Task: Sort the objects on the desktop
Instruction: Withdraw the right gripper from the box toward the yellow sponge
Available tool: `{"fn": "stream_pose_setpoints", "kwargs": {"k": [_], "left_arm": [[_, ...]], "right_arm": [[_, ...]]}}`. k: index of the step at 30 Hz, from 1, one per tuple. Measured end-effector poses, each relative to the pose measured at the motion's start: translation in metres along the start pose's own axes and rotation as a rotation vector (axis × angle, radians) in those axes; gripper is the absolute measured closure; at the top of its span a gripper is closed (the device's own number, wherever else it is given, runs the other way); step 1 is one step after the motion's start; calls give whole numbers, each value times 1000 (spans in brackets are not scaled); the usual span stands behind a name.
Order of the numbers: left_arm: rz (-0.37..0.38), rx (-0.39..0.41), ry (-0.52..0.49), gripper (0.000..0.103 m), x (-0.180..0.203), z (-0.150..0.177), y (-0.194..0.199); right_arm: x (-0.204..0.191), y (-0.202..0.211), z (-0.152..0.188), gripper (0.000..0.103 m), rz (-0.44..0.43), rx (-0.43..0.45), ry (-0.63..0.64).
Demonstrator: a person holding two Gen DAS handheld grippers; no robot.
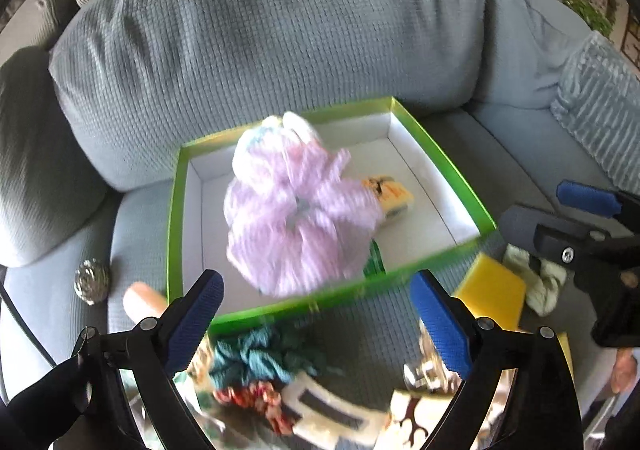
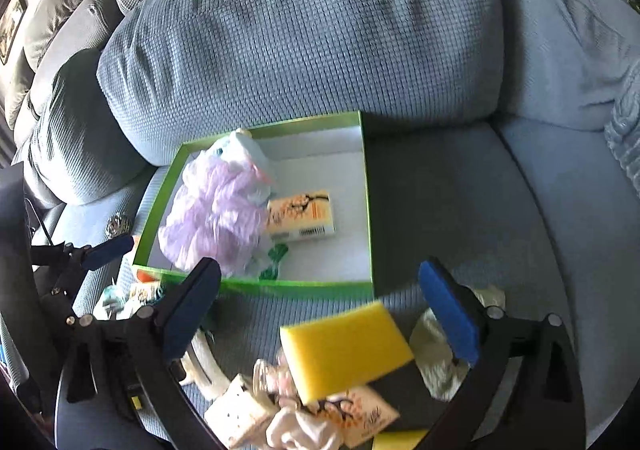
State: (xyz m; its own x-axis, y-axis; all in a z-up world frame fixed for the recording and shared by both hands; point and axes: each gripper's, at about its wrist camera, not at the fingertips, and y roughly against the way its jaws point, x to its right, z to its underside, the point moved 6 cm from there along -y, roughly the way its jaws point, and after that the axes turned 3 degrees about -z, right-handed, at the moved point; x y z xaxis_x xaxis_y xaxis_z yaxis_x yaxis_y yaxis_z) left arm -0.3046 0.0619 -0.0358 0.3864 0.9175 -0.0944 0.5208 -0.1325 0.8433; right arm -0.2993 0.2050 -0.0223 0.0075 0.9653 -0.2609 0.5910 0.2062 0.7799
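A green box (image 1: 440,157) with a white inside sits on the sofa seat. A blurred lilac scrunchie (image 1: 296,209) is over its left half (image 2: 216,221), touching neither gripper; whether it rests on the floor of the box I cannot tell. Beside it lies a small orange-printed carton (image 2: 304,217) and a green striped piece (image 2: 276,262). My left gripper (image 1: 320,290) stands open in front of the box's near wall, nothing between its fingers. My right gripper (image 2: 320,282) is open too, above a yellow sponge (image 2: 344,346).
In front of the box lie a teal scrunchie (image 1: 256,358), a red patterned scrunchie (image 1: 256,398), a cream claw clip (image 1: 328,410) and a pale green scrunchie (image 1: 540,278). A silver ball (image 1: 92,280) lies left of the box. Big grey-blue cushions (image 1: 260,29) rise behind.
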Motion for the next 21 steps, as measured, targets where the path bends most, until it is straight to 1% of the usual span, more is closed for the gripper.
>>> {"fn": "stream_pose_setpoints", "kwargs": {"k": [5, 11, 16, 21], "left_arm": [[9, -1, -37, 8, 10, 17, 10], [68, -6, -34, 8, 19, 34, 22], [89, 4, -60, 8, 30, 45, 28], [119, -1, -62, 8, 40, 53, 30]], "right_arm": [[5, 9, 22, 1, 1, -33, -4], [16, 22, 44, 0, 9, -59, -20], [25, 28, 57, 0, 17, -66, -50], [31, 29, 69, 0, 23, -80, -62]]}}
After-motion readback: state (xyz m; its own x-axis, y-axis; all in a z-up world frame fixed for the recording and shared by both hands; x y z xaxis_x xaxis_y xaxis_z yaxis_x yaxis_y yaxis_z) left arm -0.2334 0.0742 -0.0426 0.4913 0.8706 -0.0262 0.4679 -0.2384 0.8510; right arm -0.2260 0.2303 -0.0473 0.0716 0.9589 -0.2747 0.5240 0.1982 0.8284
